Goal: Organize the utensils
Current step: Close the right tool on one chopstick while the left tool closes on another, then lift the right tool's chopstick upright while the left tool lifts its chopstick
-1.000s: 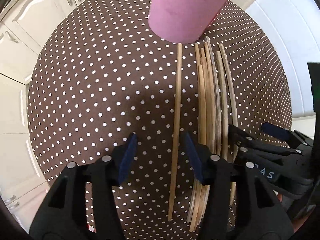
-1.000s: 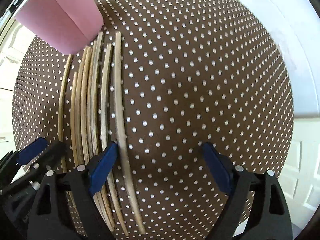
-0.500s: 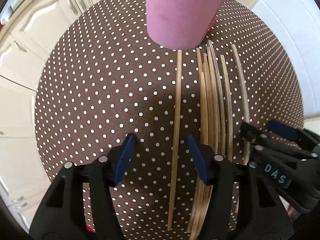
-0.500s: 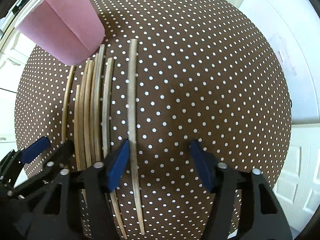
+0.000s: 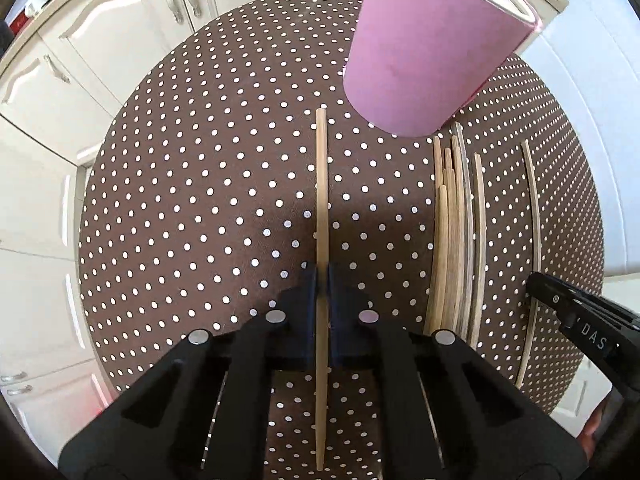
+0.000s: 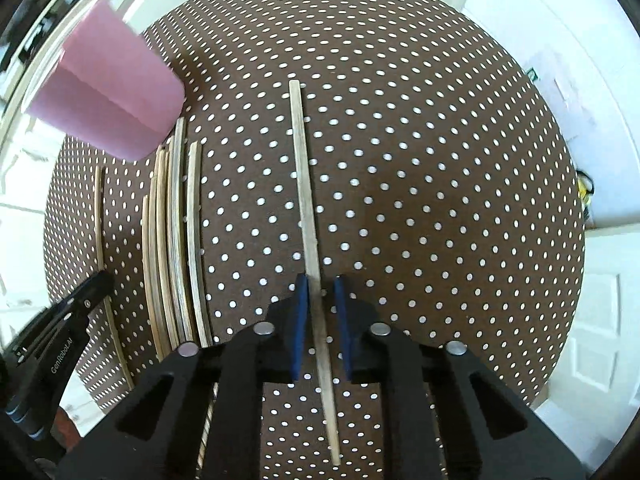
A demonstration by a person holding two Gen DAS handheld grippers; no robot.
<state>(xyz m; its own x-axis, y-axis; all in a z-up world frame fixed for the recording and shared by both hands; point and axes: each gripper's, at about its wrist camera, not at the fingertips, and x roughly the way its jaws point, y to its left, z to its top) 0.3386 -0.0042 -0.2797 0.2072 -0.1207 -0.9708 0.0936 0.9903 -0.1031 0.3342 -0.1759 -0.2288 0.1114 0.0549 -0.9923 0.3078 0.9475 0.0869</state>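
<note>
**Kid:** Jaws on the left gripper [image 5: 322,280] are squeezed tight on one light chopstick [image 5: 322,200]. Is the other one the same?

**Helper:** Yes. The right gripper [image 6: 320,288] pinches a greyer chopstick [image 6: 304,184] too. Both sticks lie flat on the dotted tabletop [image 5: 200,200].

**Kid:** Where are the rest?

**Helper:** A bunch of chopsticks [image 5: 454,240] lies side by side between the two held ones. Farther back, the pink cup [image 5: 424,48] stands just past the tips of the bunch.
</note>
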